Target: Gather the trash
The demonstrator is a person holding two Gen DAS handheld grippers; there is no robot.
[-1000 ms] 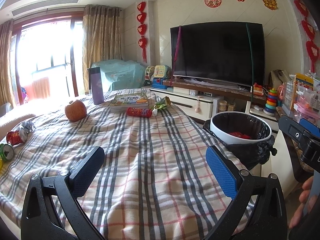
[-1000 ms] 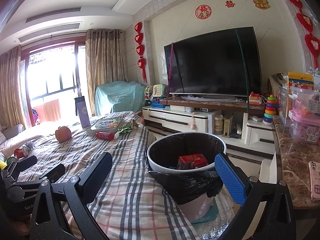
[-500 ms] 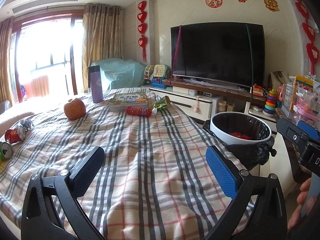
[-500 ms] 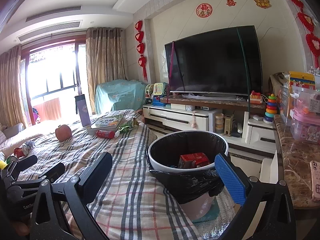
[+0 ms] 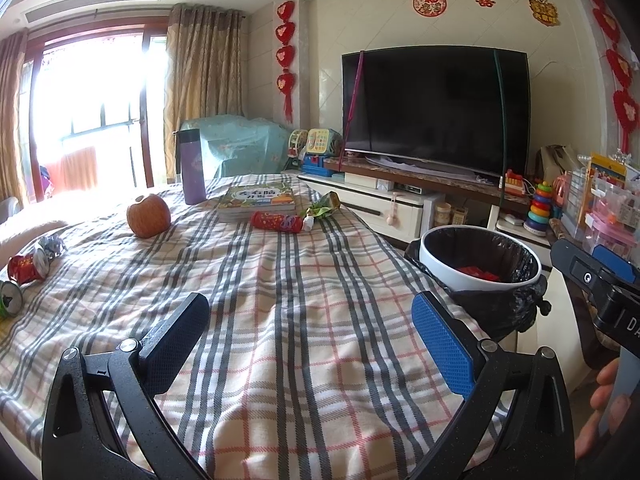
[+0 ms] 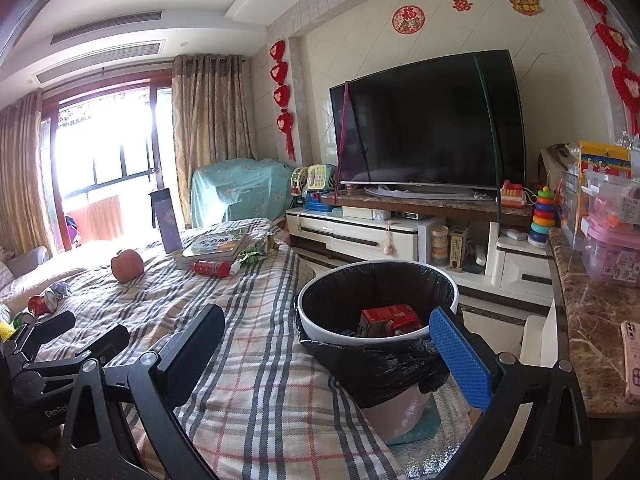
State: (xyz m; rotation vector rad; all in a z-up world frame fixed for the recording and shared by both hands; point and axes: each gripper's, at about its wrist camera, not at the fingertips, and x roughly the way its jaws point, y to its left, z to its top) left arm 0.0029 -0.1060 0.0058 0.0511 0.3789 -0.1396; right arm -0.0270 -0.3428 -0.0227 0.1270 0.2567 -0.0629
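A white bin with a black liner [image 5: 480,258] [image 6: 378,300] stands right of the plaid-covered table [image 5: 288,312]; a red carton [image 6: 390,320] lies inside it. On the table lie a red snack tube [image 5: 277,221] [image 6: 212,268], a green wrapper [image 5: 322,207] [image 6: 256,250], crushed red cans [image 5: 28,266] [image 6: 40,304] and a green can [image 5: 10,298] at the left edge. My left gripper [image 5: 308,332] is open and empty over the near table. My right gripper [image 6: 328,346] is open and empty just before the bin.
An apple [image 5: 148,216], a purple flask [image 5: 193,166] and a stack of books [image 5: 258,202] sit at the table's far end. A TV [image 5: 436,108] on a low cabinet stands behind. A marble counter [image 6: 588,332] with boxes and a phone [image 6: 632,360] lies right of the bin.
Both views have shifted slightly; the left gripper has risen a little and the right has edged towards the bin. Both stay open and empty.
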